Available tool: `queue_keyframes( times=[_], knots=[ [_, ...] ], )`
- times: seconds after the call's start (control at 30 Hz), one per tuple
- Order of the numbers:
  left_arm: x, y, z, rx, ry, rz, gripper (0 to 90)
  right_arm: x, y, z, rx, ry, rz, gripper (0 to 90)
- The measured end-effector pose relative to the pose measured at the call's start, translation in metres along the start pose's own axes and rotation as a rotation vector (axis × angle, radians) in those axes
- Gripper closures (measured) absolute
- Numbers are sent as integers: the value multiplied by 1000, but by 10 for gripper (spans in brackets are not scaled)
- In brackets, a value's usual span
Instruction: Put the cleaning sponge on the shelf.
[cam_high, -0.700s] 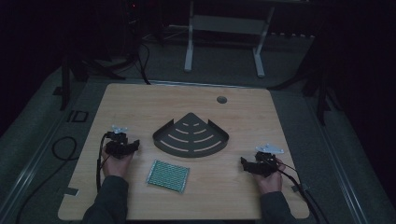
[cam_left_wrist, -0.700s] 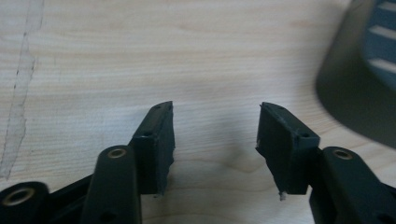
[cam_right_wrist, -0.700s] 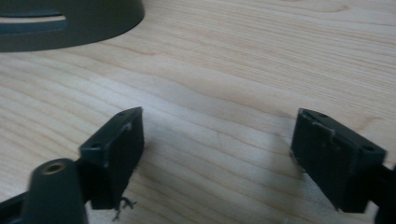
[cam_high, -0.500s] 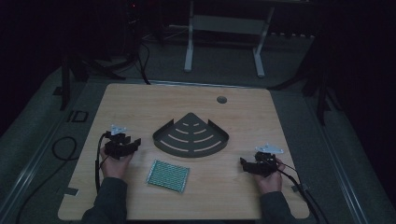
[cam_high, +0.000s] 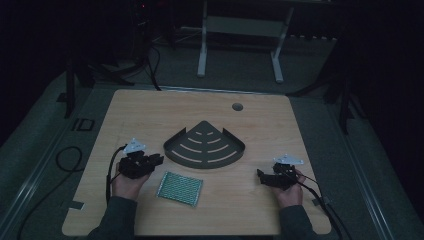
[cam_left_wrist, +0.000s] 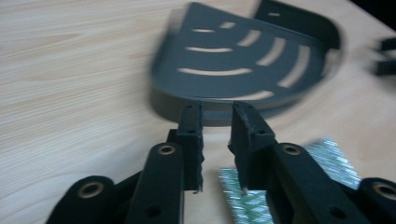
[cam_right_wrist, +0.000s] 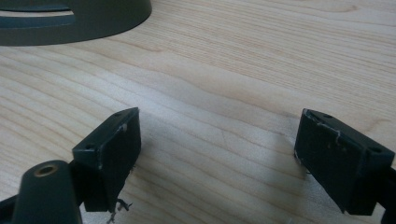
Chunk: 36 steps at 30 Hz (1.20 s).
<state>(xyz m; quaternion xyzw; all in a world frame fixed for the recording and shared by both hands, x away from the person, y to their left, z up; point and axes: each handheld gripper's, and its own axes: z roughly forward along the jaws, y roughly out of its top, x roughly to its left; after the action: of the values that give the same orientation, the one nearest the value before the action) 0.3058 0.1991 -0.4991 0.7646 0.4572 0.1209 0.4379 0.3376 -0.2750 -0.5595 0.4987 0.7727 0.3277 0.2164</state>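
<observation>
A dark grey fan-shaped slotted shelf (cam_high: 205, 145) lies flat at the middle of the wooden table (cam_high: 150, 115). A green patterned pad (cam_high: 180, 188) lies just in front of it. My left gripper (cam_high: 158, 160) rests left of the pad, pointing right. In the left gripper view my left gripper (cam_left_wrist: 217, 109) points at the shelf (cam_left_wrist: 243, 56) rim, its jaws a narrow gap apart and empty, with the pad (cam_left_wrist: 329, 156) below right. My right gripper (cam_high: 260, 175) rests at the right front. In its own view my right gripper (cam_right_wrist: 218, 119) stands wide open over bare wood, the shelf (cam_right_wrist: 70, 18) at top left.
A round cable hole (cam_high: 237, 106) sits near the table's far edge. A metal stand (cam_high: 240, 30) is on the floor behind the table. A black cable (cam_high: 62, 160) loops on the floor at the left. Dark floor surrounds the table.
My left gripper has shifted slightly right, toward the shelf; its view is blurred by motion. The right gripper, shelf and pad have stayed put.
</observation>
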Motion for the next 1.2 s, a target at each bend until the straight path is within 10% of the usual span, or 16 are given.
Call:
queue_keyframes(
  times=[0.37, 0.77, 1.2],
  knots=[
    [-43, -5, 26, 128, -141, 124, 900, -1, 0, 0, 0, 9, -9, 145],
    [-65, -13, 51, 238, -132, 229, 900, -1, 0, -1, -1, 13, -12, 145],
    [-50, -20, 51, 256, -108, 185, 900, -1, -1, -1, -1, 15, -14, 145]
  ],
)
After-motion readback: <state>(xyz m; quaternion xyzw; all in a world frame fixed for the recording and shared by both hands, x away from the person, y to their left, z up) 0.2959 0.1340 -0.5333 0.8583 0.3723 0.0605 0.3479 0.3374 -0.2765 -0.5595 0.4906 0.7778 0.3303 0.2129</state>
